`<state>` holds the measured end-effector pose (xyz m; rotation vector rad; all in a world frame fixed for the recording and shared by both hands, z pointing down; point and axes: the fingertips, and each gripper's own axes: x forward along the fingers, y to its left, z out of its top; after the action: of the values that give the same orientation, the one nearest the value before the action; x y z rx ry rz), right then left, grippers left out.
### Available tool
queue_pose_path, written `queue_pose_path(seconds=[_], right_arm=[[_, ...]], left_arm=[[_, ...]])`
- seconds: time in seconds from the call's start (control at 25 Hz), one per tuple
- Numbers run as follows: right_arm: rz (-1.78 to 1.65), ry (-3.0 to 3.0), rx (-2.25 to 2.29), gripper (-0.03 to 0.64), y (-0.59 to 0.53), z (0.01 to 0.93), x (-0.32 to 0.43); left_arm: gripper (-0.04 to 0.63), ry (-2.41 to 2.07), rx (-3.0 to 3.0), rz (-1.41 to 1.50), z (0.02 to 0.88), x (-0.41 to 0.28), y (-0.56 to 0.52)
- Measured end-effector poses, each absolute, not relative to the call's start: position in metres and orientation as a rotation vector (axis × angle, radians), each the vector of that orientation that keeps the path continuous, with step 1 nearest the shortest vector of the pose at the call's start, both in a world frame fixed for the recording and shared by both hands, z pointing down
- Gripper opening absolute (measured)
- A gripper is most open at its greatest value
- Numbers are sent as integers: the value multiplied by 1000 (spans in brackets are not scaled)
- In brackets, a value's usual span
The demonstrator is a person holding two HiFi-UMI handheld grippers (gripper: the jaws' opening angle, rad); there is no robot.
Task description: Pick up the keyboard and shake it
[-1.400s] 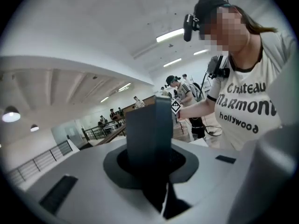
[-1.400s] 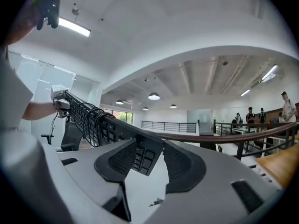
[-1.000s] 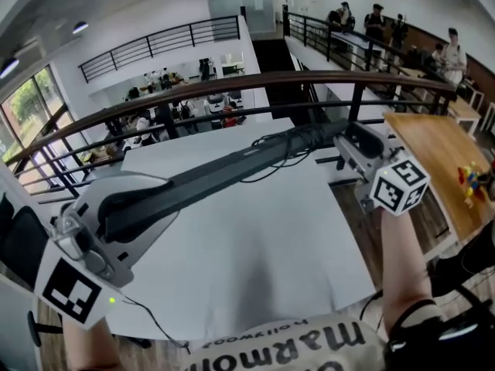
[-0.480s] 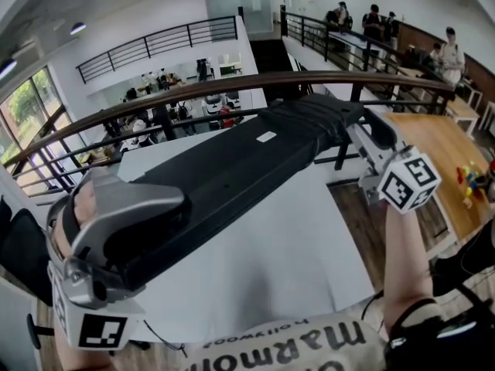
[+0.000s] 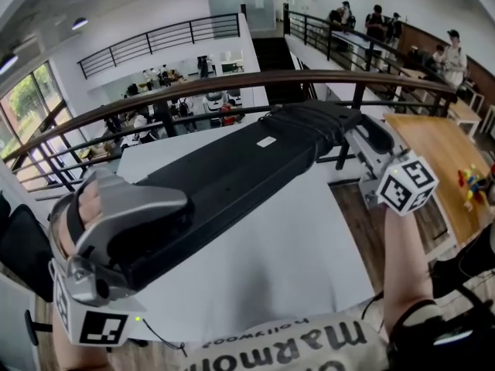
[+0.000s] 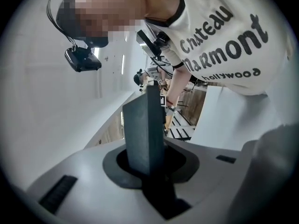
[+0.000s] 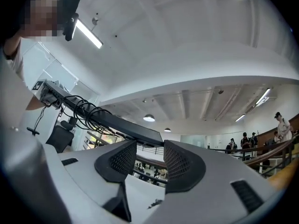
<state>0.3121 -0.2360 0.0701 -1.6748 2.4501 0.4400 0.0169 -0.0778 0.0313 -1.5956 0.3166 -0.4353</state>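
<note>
1. The keyboard [image 5: 232,176] is up in the air over the white table [image 5: 294,246], underside showing.
2. Left gripper [image 5: 151,234] fingers are clamped on its near end.
3. Right gripper [image 5: 363,141] fingers pinch the far end.

"Chateau Marmont Hollywood" on shirt [image 6: 219,36]

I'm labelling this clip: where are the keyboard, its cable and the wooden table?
keyboard [image 5: 232,178], head view, middle of its underside
cable [image 5: 313,120], head view, coils round keyboard's far end
wooden table [image 5: 433,157], head view, bare top
</note>
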Motion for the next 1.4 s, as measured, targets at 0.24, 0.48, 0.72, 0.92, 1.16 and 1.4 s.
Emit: queue_pose_path(seconds=[0.24,0.48,0.72,0.92,1.16,1.4], right_arm=[[405,2453,-1671,202,-241,75,309],[404,2477,-1688,202,-244,79,309],[462,2488,-1713,202,-239,80,313],[468,2504,-1695,202,-244,67,308],[480,2495,-1699,204,-244,61,305],[403,2439,-1647,192,-242,55,306]], left_arm=[[80,315,-1603,-442,33,16,-78],[83,335,-1656,-419,34,15,-82],[86,385,-1842,-359,38,14,-86],[86,416,-1965,-325,28,6,-96],[86,456,-2135,-257,33,-5,-107],[84,507,-2347,-150,42,-14,-119]])
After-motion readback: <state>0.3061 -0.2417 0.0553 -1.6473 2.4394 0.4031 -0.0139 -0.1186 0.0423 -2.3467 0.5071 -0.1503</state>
